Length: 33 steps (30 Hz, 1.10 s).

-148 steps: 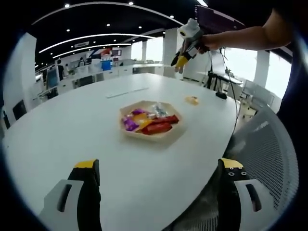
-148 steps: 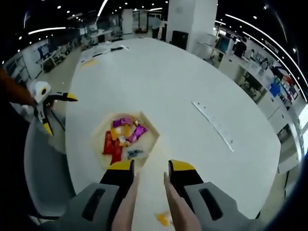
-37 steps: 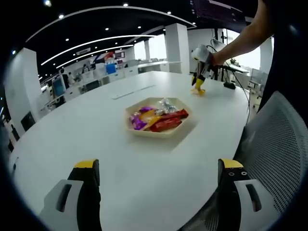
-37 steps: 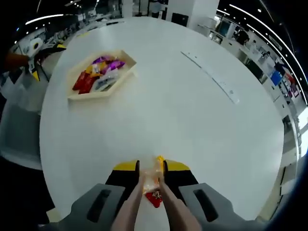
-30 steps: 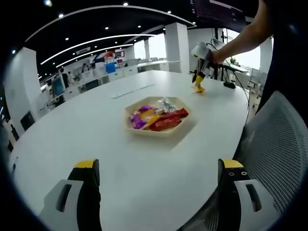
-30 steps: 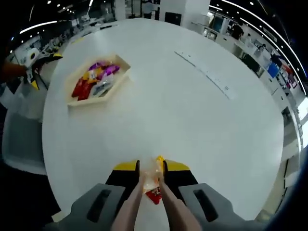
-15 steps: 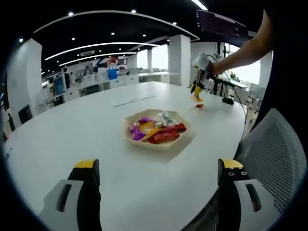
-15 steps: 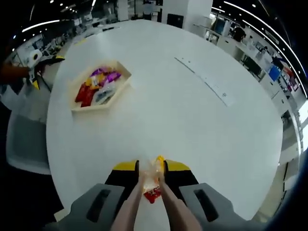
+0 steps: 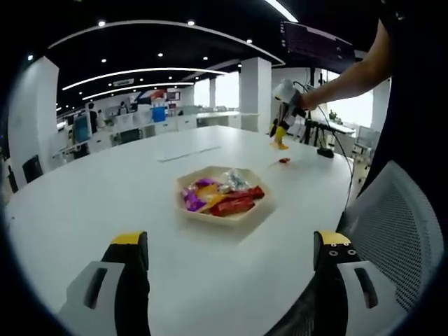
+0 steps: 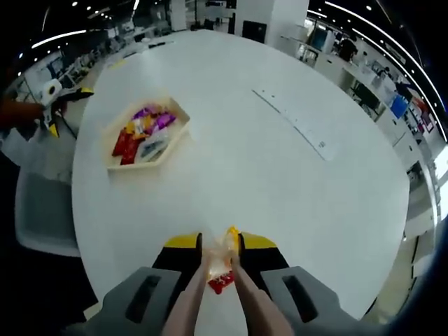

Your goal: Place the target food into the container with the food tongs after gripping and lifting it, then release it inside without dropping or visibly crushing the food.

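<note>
Over the white table (image 10: 280, 182), the right gripper (image 10: 218, 246) pinches tongs (image 10: 241, 301) holding a snack (image 10: 220, 269) that could slip before reaching the tray (image 10: 145, 134) far ahead

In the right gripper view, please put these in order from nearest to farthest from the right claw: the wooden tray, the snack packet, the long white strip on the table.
1. The snack packet: pinched in the tongs between the right claw jaws.
2. The wooden tray: on the table, ahead and to the left in the view.
3. The long white strip: ahead and to the right; nearly as far as the tray, so this order is uncertain.
</note>
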Tool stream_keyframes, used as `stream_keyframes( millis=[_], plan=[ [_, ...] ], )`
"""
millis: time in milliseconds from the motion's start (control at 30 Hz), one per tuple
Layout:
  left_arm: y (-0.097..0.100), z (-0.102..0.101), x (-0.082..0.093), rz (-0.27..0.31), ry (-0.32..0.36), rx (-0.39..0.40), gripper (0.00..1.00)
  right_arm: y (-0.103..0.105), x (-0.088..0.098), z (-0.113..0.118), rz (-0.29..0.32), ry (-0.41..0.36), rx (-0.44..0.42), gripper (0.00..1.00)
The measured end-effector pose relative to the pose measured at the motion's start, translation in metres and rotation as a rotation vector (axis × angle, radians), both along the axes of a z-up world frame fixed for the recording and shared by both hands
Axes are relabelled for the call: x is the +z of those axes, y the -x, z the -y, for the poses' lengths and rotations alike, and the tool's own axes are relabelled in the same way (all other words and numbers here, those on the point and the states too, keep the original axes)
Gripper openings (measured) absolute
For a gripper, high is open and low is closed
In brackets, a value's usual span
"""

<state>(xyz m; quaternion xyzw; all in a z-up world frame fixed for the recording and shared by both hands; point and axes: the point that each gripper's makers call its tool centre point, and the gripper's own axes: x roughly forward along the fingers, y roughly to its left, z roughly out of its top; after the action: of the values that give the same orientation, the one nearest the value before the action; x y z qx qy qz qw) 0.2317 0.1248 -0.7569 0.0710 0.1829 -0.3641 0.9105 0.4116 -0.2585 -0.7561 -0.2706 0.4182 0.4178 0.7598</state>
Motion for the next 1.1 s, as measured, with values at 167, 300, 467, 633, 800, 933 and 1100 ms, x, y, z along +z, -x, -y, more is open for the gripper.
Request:
stream_keyframes(
  millis=[167,300,467,633,800,933,1100],
  plan=[
    [-0.002,-0.002,0.000,0.004,0.001,0.008,0.99,0.000,0.002,0.000,0.006,0.005,0.004,0.19],
    [-0.001,-0.001,0.000,0.004,0.000,0.006,0.99,0.000,0.004,-0.002,0.008,0.006,0.005,0.19],
    [-0.001,-0.001,0.000,0.002,0.002,0.007,0.99,0.003,0.005,-0.011,0.011,0.012,0.019,0.20],
    [-0.001,-0.002,-0.001,-0.003,-0.001,0.009,0.99,0.005,0.008,-0.022,0.008,0.004,0.027,0.20],
    [0.000,-0.002,-0.002,-0.007,-0.004,0.009,1.00,0.006,0.010,-0.031,0.006,-0.002,0.036,0.20],
    [0.004,0.001,-0.008,-0.036,-0.011,-0.005,1.00,0.007,0.009,-0.042,-0.001,-0.012,0.036,0.20],
    [0.004,-0.001,-0.010,-0.040,-0.014,-0.004,1.00,0.010,0.010,-0.060,-0.001,-0.020,0.056,0.20]
  ],
)
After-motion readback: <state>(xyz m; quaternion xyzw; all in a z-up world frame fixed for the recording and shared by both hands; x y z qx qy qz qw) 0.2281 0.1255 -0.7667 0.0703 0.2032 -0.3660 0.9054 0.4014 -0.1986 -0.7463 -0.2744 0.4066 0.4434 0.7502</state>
